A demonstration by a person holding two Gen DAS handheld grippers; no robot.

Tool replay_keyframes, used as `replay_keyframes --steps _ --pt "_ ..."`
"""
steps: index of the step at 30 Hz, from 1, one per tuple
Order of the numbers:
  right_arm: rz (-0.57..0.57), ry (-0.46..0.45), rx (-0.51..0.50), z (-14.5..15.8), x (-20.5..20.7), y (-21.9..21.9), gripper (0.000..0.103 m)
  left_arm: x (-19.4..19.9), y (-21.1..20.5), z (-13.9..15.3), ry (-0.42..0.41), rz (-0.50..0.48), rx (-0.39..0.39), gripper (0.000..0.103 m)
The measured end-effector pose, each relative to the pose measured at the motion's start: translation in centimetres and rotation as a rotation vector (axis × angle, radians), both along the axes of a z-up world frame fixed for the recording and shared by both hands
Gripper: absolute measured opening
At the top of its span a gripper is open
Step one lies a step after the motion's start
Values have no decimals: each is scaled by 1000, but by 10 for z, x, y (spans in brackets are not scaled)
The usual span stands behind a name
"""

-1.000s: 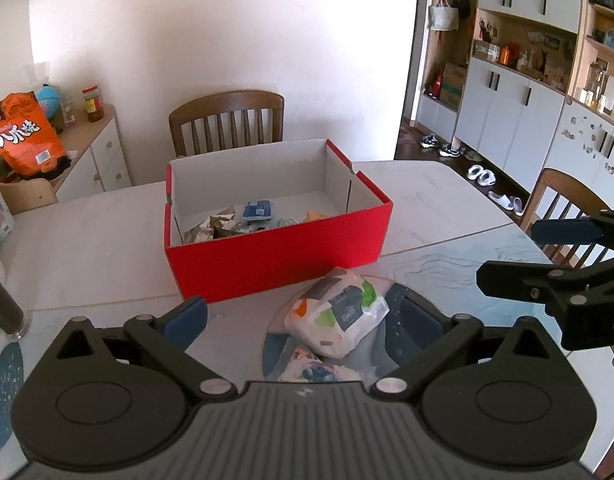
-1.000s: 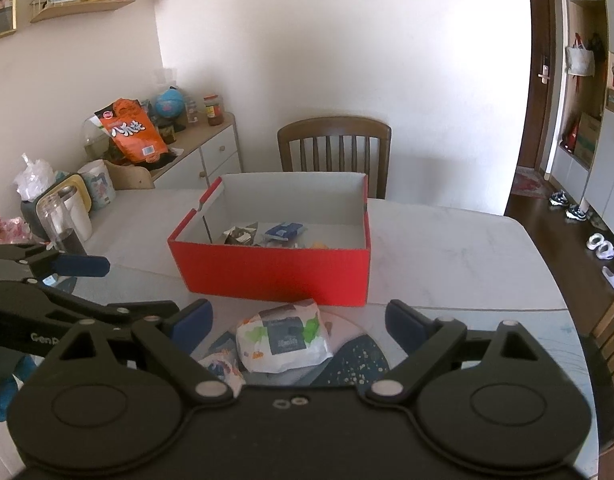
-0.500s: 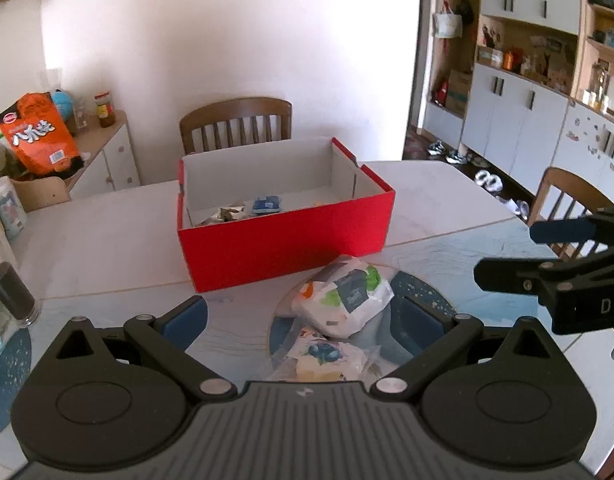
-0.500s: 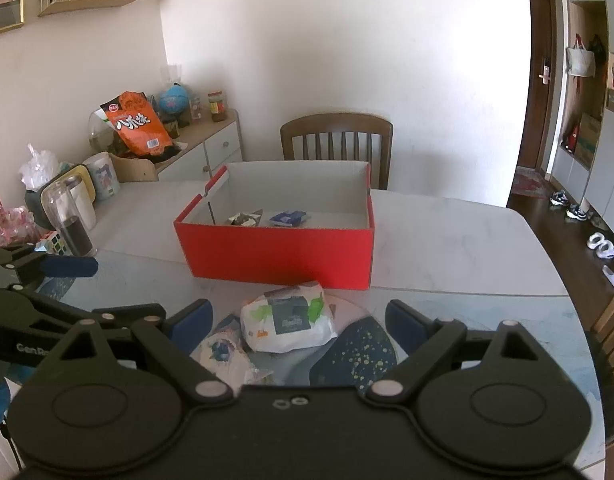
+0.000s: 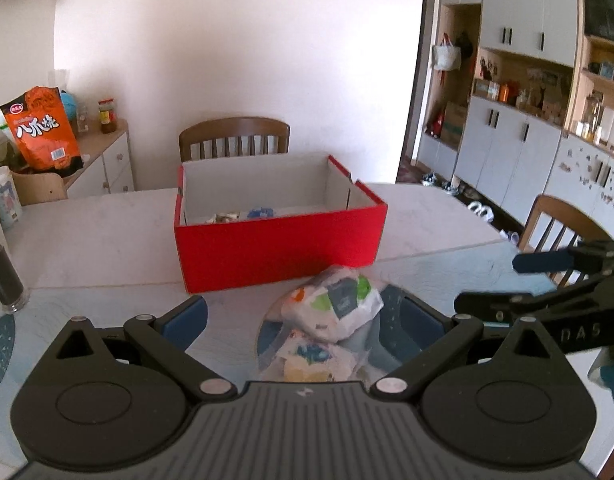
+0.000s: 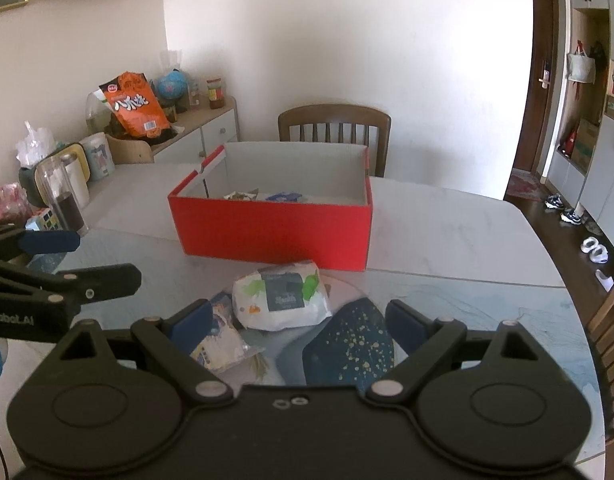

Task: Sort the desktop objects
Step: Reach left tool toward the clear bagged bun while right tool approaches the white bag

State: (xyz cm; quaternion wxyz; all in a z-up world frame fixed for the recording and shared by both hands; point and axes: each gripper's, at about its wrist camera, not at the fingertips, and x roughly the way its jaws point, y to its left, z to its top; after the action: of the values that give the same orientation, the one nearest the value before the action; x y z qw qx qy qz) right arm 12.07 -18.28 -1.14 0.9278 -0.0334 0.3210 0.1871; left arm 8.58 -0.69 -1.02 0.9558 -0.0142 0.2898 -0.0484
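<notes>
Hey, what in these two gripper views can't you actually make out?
- Red box contents: in both views the front wall hides all but the tops of a few small packets.
- Lower snack packet: left view, the white pack lies over it and the left gripper body cuts it off.
- White pack label: too small to read in either view.
- Right gripper: in the left view the right edge cuts it off.

Bright, even daylight fills both views, washing the plain white wall (image 5: 235, 48) slightly pink. Fisheye distortion bends the frame edges, with dark corner vignetting. The glossy pale marble desk (image 6: 447, 224) shows soft sheen.
</notes>
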Motion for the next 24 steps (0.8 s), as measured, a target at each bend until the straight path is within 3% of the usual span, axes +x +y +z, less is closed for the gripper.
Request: replay_keyframes --steps 24 --pt "45 51 -41 -52 43 25 93 28 -11 -87 55 -130 101 103"
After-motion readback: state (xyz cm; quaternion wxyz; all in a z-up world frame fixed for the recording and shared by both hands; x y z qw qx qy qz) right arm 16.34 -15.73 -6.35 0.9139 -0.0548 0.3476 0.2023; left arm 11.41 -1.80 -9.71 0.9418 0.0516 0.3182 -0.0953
